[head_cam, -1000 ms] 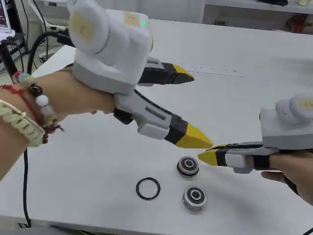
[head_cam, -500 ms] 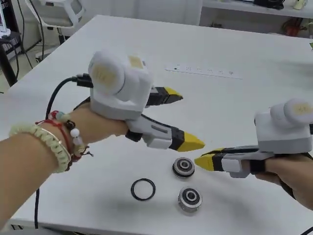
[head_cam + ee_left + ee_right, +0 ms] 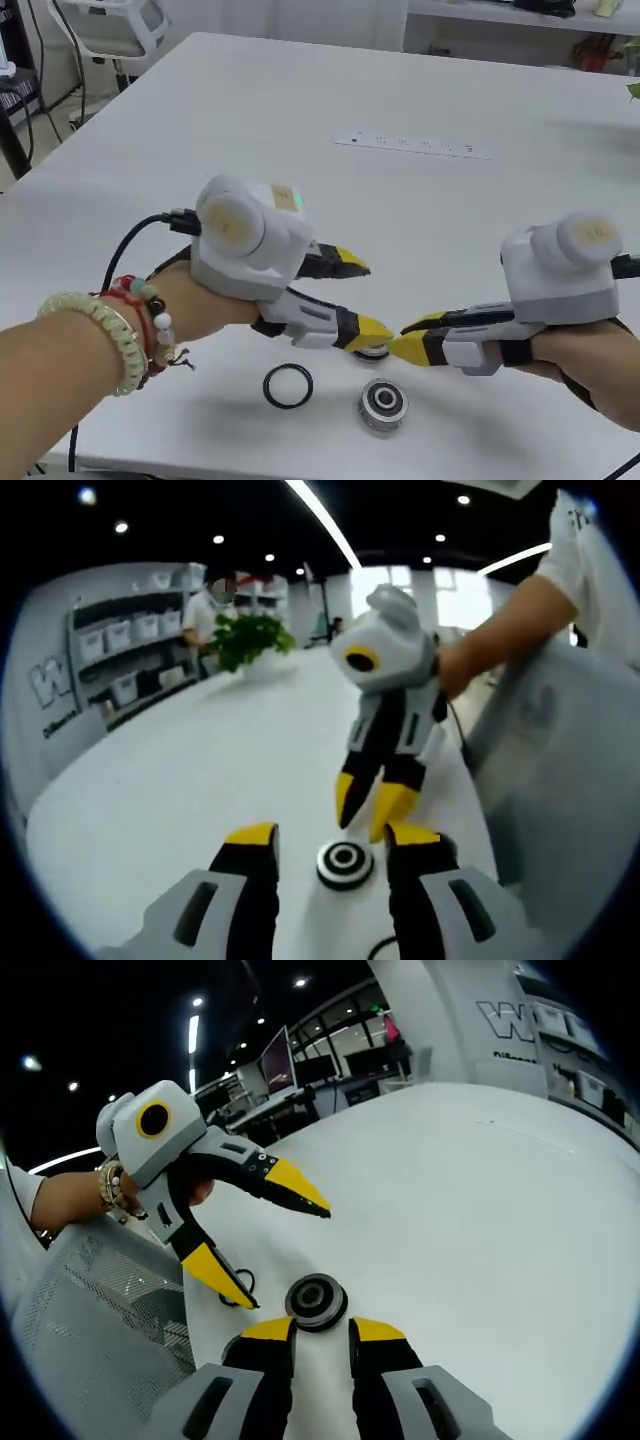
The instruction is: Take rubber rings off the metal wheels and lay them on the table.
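Two metal wheels lie near the table's front edge. The far wheel point(image 3: 372, 352) is partly hidden by jaw tips; it shows a dark outer band point(image 3: 316, 1301) and lies just ahead of both grippers point(image 3: 345, 864). The near wheel point(image 3: 384, 402) has a silver rim. A loose black rubber ring point(image 3: 288, 386) lies flat to its left. My left gripper point(image 3: 365, 298) is open, its lower jaw tip at the far wheel. My right gripper point(image 3: 412, 335) faces it from the right, jaws a little apart, holding nothing. Each gripper shows opposite: the right gripper point(image 3: 372, 810), the left gripper point(image 3: 265, 1235).
The white table point(image 3: 300, 130) stretches far behind, with a thin printed strip point(image 3: 412, 145) lying on it. A black cable point(image 3: 125, 250) trails from the left gripper off the left side. Shelves, a plant point(image 3: 245, 640) and a person stand beyond.
Both grippers have come down and together onto the far wheel; the left gripper's lower jaw tip now covers part of it. The wheels and the loose ring have stayed put.
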Motion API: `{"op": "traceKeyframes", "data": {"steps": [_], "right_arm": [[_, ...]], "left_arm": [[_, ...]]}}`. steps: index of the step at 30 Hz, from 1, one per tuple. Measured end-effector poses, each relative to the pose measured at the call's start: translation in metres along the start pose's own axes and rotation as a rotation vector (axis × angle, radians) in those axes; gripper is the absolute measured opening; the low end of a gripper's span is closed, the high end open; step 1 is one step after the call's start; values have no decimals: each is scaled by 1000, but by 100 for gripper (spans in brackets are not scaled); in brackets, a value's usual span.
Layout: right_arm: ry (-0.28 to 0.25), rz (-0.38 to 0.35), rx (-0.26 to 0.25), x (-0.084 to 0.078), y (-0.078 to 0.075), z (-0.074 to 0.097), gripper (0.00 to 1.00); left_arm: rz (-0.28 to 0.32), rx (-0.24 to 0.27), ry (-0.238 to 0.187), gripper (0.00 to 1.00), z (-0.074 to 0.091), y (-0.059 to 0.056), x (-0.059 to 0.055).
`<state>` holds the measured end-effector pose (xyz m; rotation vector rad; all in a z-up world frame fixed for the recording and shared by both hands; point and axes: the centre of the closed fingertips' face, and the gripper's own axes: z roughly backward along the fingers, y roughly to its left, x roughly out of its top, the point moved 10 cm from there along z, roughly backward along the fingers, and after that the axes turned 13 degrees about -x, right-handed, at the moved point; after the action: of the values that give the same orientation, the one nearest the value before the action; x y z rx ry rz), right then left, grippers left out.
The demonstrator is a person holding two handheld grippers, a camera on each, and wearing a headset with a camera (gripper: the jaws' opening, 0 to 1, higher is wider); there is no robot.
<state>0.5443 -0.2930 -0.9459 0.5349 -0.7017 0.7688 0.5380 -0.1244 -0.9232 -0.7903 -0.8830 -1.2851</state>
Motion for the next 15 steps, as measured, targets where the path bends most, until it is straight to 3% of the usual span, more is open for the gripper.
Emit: {"op": "traceKeyframes", "data": {"steps": [9, 15], "right_arm": [[18, 68, -3, -4, 1, -7, 20], [9, 99, -7, -4, 4, -8, 22]], "left_arm": [[21, 17, 28, 30, -7, 2, -12], [29, -21, 64, 21, -14, -3, -19]]}}
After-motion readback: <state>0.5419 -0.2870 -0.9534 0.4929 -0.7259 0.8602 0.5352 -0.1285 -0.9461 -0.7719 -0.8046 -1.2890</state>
